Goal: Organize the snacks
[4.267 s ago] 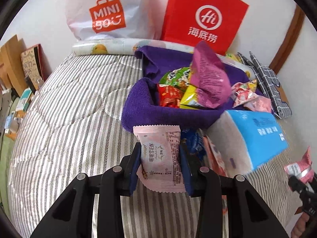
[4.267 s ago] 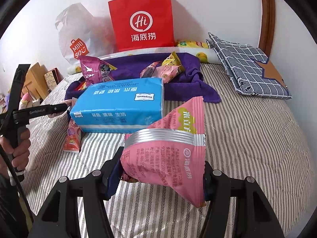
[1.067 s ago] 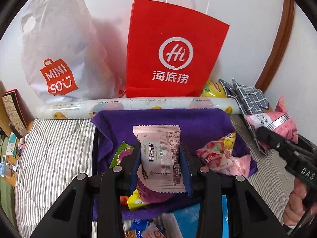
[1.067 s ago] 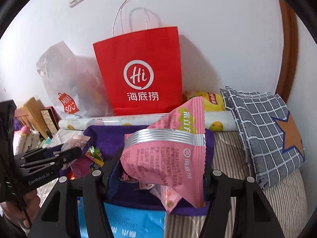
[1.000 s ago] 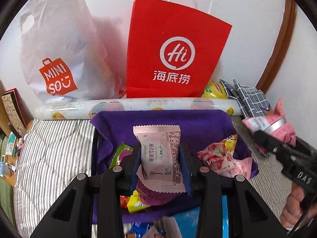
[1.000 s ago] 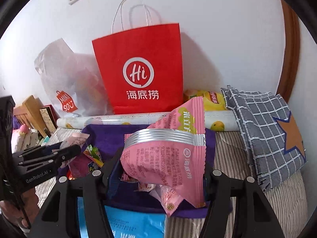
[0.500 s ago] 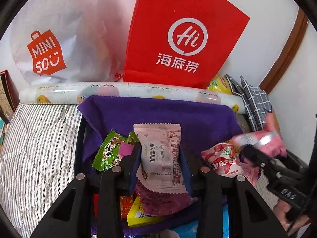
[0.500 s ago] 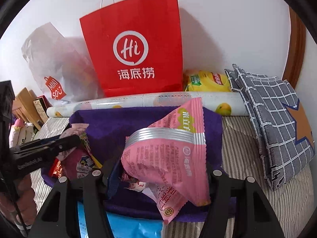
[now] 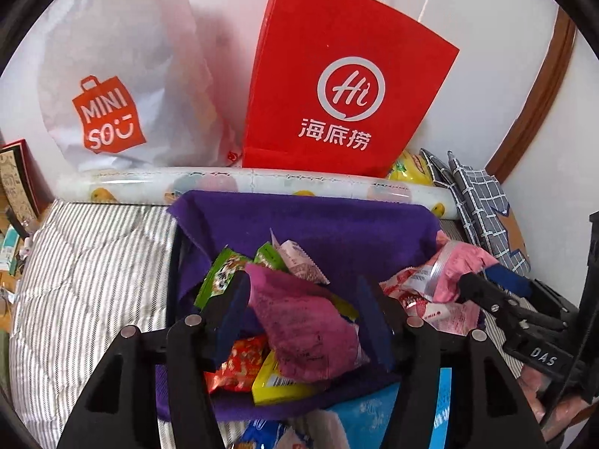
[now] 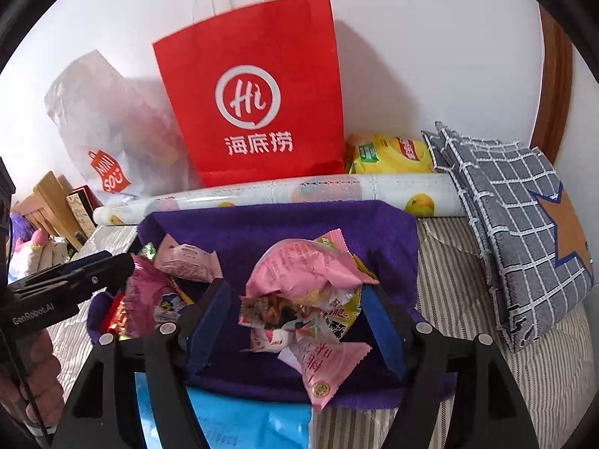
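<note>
A basket lined with a purple towel [image 9: 337,224] [image 10: 262,224] sits on the striped bed and holds several snack packets. My left gripper [image 9: 301,312] is open and empty above its left half. The pale pink packet [image 9: 299,262] [image 10: 187,260] lies on the pile beyond it, near a magenta bag [image 9: 299,321] and green packets [image 9: 221,273]. My right gripper [image 10: 292,321] is open and empty above the right half. The big pink bag [image 10: 303,273] [image 9: 456,269] rests on other packets between its fingers.
A red paper bag [image 9: 337,86] [image 10: 254,104], a white Miniso bag [image 9: 112,86] and a patterned roll [image 10: 280,194] stand behind the basket. A blue tissue pack [image 10: 243,419] lies in front. Grey checked cloths [image 10: 524,243] lie at right.
Both grippers have opened. The pale pink packet has dropped from the left one and the big pink bag from the right one into the basket.
</note>
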Motion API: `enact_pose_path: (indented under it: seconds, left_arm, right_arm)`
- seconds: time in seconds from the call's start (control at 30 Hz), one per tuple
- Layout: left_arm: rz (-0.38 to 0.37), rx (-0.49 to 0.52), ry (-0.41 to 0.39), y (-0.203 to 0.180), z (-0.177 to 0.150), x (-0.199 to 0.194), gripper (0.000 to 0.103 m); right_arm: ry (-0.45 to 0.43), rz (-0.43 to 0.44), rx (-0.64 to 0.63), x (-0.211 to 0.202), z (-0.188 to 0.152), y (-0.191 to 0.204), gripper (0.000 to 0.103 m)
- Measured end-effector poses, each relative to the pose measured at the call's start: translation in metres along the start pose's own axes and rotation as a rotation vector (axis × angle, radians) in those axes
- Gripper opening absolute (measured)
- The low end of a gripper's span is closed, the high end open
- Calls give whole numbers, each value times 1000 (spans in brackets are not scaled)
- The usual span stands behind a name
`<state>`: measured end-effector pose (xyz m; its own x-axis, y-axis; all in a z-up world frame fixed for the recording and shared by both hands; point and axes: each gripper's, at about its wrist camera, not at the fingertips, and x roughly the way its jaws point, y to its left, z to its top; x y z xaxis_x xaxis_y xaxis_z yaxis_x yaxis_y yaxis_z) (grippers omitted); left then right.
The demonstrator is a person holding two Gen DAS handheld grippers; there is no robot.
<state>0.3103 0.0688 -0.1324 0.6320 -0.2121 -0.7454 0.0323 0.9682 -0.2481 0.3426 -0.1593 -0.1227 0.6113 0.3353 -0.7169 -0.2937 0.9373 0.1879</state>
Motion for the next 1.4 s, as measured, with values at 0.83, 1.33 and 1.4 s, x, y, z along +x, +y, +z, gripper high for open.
enact_pose_path:
  seconds: [0.83, 1.33, 1.4]
  left_arm:
    - [76, -62, 6, 28, -81, -74, 60]
    - [101, -123, 49, 62, -116, -82, 62]
    - [108, -128, 45, 66, -120, -85, 62]
  right_arm:
    - [49, 96, -16, -77, -99, 47, 53]
    - [126, 136, -78, -62, -130, 94, 47]
    - [132, 142, -89, -60, -132, 100, 47]
